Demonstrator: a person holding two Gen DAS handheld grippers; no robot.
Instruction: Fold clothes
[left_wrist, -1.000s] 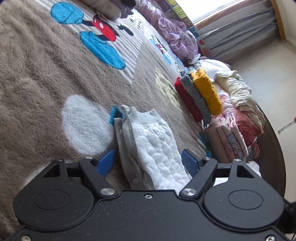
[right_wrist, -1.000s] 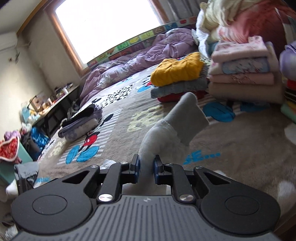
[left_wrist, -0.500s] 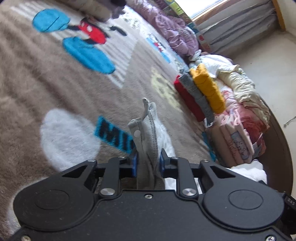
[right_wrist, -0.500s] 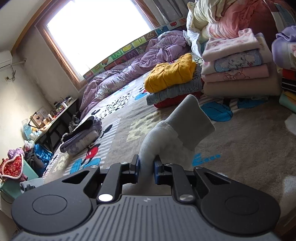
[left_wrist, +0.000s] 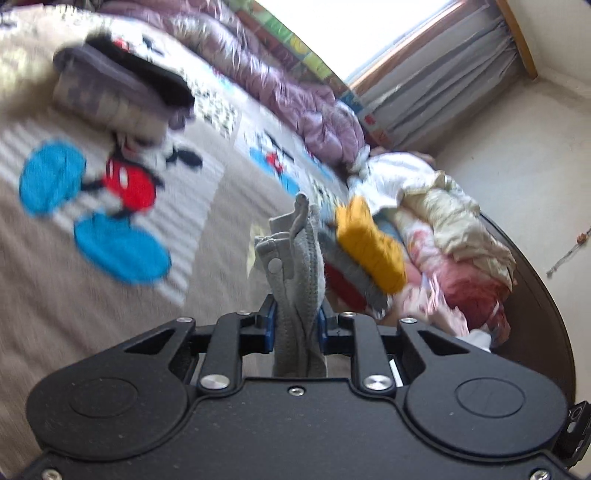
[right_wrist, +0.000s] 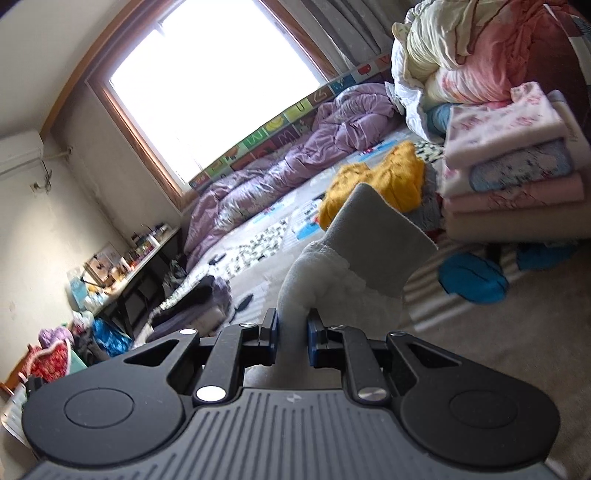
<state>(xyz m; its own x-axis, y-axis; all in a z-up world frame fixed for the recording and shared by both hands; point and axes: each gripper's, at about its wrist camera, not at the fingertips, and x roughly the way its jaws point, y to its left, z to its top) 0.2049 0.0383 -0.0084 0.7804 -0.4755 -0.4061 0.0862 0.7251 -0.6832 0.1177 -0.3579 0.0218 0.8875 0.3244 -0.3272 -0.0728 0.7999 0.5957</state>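
The left tongs (left_wrist: 295, 326) are clamped on a bunched edge of the grey garment (left_wrist: 295, 258), the blue pads squeezing the fabric from both sides; the jaws closed down onto it within the last second and now stand narrow, with cloth filling the gap between them. From that grip the garment rises as a slim ridge whose long axis runs away from the camera toward the far end of the bed, its tip pointing up and slightly left, and a snap button shows on the left fold. The right tongs (right_wrist: 291, 334) are likewise pressed closed on the same grey garment (right_wrist: 365, 251), pinching a soft fleecy section; beyond the pads a smoother grey cuff sticks out up and to the right, ending in a flat edge. The garment is held above the cartoon-print blanket (left_wrist: 110, 206) that covers the bed (the left view is blurred, so finer detail there is unclear). To the right, further off, lies a folded stack topped by a yellow knit (right_wrist: 380, 177), and nearer on the right a taller pile of pink and cream folded clothes (right_wrist: 513, 166). A rumpled purple quilt (right_wrist: 277, 177) stretches along the far side under the window (right_wrist: 207, 77).
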